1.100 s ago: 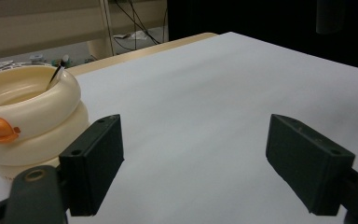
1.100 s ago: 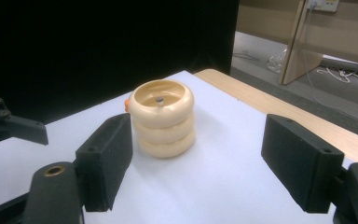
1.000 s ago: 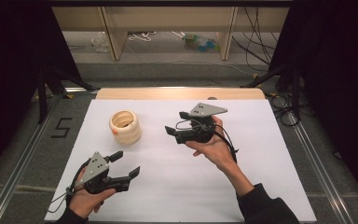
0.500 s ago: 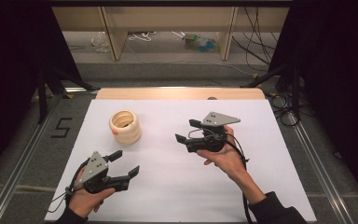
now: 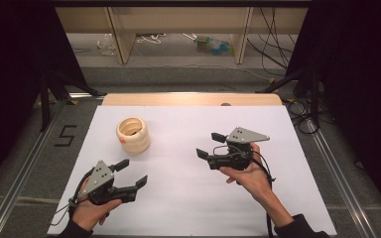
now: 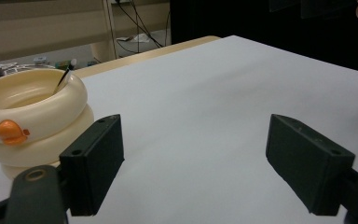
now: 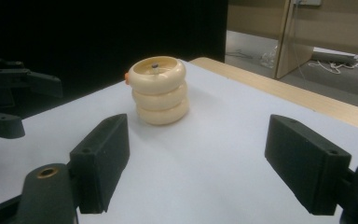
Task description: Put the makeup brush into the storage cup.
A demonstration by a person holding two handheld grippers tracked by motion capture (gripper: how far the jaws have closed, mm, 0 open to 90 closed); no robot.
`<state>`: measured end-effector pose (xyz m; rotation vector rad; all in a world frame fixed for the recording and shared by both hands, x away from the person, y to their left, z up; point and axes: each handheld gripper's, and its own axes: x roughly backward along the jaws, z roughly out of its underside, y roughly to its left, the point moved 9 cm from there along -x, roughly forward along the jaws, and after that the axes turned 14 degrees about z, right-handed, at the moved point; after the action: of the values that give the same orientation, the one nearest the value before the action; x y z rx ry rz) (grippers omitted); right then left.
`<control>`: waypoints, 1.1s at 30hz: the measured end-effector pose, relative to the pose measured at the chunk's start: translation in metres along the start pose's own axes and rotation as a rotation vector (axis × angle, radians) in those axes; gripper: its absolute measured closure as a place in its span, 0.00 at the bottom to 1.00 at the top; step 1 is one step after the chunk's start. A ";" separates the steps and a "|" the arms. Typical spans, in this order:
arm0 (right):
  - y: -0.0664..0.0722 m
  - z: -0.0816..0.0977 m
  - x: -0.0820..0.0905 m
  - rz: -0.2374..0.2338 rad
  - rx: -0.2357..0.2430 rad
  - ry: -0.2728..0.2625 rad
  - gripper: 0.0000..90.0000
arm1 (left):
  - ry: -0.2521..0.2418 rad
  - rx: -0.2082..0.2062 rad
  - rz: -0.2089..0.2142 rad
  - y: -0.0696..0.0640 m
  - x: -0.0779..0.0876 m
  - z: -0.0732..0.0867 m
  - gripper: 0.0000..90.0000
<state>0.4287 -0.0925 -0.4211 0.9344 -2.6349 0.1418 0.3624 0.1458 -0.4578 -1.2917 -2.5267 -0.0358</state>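
Observation:
A cream holder (image 5: pixel 133 135) shaped like three stacked rings, with a small orange knob on its side, stands upright at the left back of the white sheet (image 5: pixel 188 198). A thin stick (image 6: pixel 65 77) leans inside it. My left gripper (image 5: pixel 133 172) is open near the front left, apart from the holder (image 6: pixel 28 116), which sits just left of its jaws (image 6: pixel 200 163). My right gripper (image 5: pixel 209 145) is open at mid-right, pointing left at the holder (image 7: pixel 161 91) from a distance. Nothing lies between its jaws (image 7: pixel 200 163). The left gripper (image 7: pixel 9 100) also appears at that view's left edge.
The sheet covers a table with a wooden strip (image 5: pixel 193 99) along its far edge. Metal rails (image 5: pixel 20 168) run down both sides. A "5" mark (image 5: pixel 65 135) lies on the grey floor at left. Shelving legs and cables (image 5: pixel 154 39) stand beyond.
My right gripper has drawn back to the right and toward the person, away from the holder. The left gripper has stayed put.

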 end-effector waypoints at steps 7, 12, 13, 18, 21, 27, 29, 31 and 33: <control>-0.003 0.004 0.012 0.006 -0.006 -0.018 0.26 | -0.001 0.011 -0.006 0.001 0.000 0.001 0.21; -0.006 0.014 0.020 0.017 0.001 -0.004 0.26 | 0.004 -0.005 -0.004 0.001 0.001 0.000 0.21; -0.007 0.016 0.021 0.026 0.000 -0.004 0.25 | 0.000 -0.005 -0.002 0.001 0.001 0.000 0.21; -0.012 0.023 0.029 0.035 -0.012 -0.013 0.25 | 0.003 -0.003 -0.003 0.001 0.001 0.000 0.21; -0.017 0.028 0.034 0.049 -0.015 0.003 0.25 | 0.002 -0.006 0.000 0.001 0.000 0.000 0.21; -0.019 0.034 0.040 0.055 -0.024 0.005 0.25 | -0.002 0.001 0.000 0.000 0.001 0.000 0.21; -0.019 0.034 0.042 0.045 -0.033 -0.010 0.25 | 0.000 -0.007 -0.003 0.001 0.001 0.000 0.21; -0.020 0.036 0.044 0.057 -0.026 -0.002 0.24 | -0.001 -0.008 -0.004 0.002 0.002 0.000 0.21; -0.020 0.037 0.046 0.055 -0.022 -0.013 0.24 | -0.006 -0.006 -0.005 0.002 0.002 -0.001 0.21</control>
<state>0.3973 -0.1435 -0.4401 0.8593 -2.6695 0.1196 0.3628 0.1488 -0.4567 -1.2894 -2.5365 -0.0407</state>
